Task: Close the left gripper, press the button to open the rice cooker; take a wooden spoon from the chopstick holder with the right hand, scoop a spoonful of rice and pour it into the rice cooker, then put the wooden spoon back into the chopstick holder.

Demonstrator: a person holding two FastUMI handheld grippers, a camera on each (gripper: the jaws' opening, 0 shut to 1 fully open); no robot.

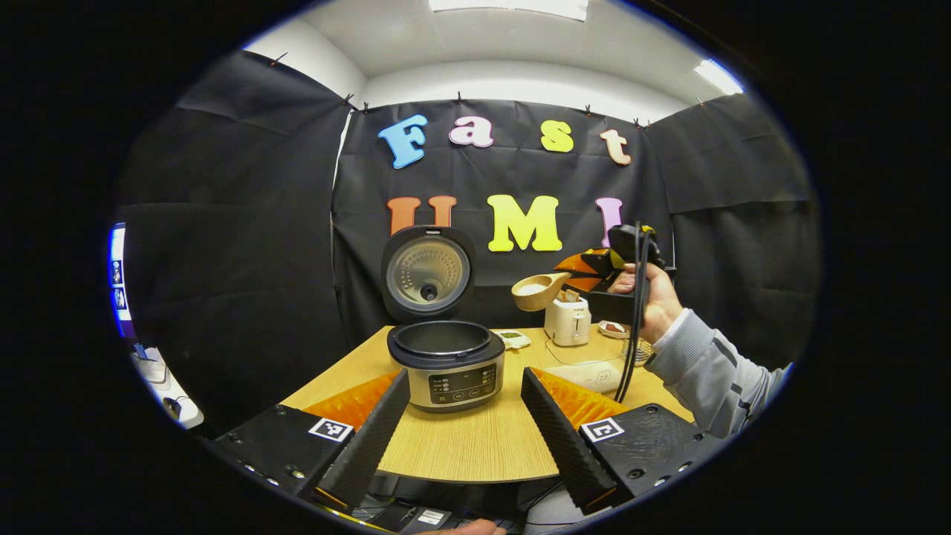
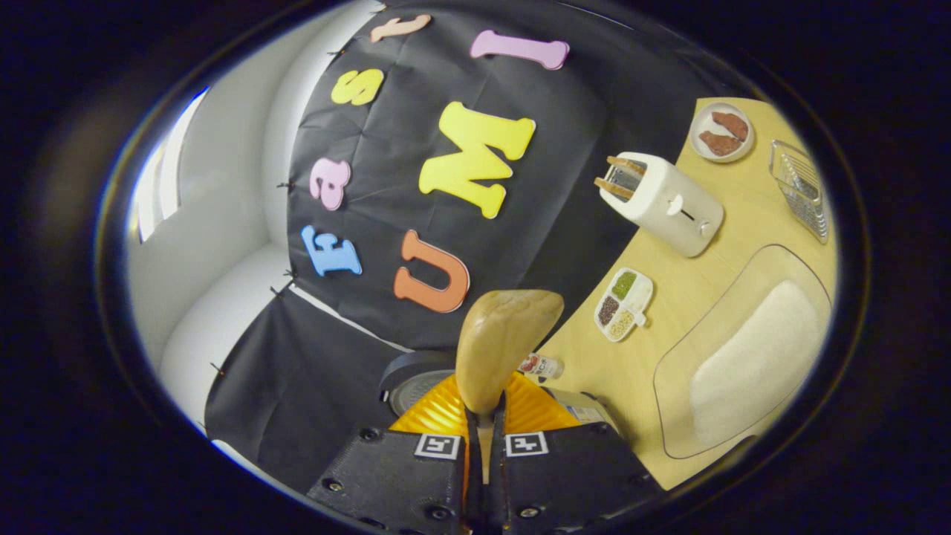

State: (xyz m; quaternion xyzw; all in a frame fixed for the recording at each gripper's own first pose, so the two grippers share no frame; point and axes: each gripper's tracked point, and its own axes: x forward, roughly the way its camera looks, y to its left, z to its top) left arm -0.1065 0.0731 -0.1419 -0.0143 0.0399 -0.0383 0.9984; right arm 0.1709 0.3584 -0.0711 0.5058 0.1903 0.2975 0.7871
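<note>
The right gripper (image 1: pixel 587 276), fingers clamped on the wooden spoon (image 1: pixel 540 290), holds a level bowlful of rice. The open rice cooker (image 1: pixel 446 357) lies at its seven o'clock, below the bowl. The left gripper (image 1: pixel 464 416) gapes wide, holding nothing.

Right gripper (image 2: pixel 483 416) is clamped on the wooden spoon (image 2: pixel 504 342), fingers pressed tight on the handle, the bowl's rounded back facing us. The view is tilted hard. Out on the pale wooden table (image 2: pixel 698 297) there's a white toaster (image 2: pixel 665 202) with two slices of bread poking out, a small divided dish (image 2: pixel 622 303) of grains just beside it, a plate (image 2: pixel 722 132) with brown pieces farther off, and a clear tray of rice (image 2: pixel 750 357) near the edge.
</note>
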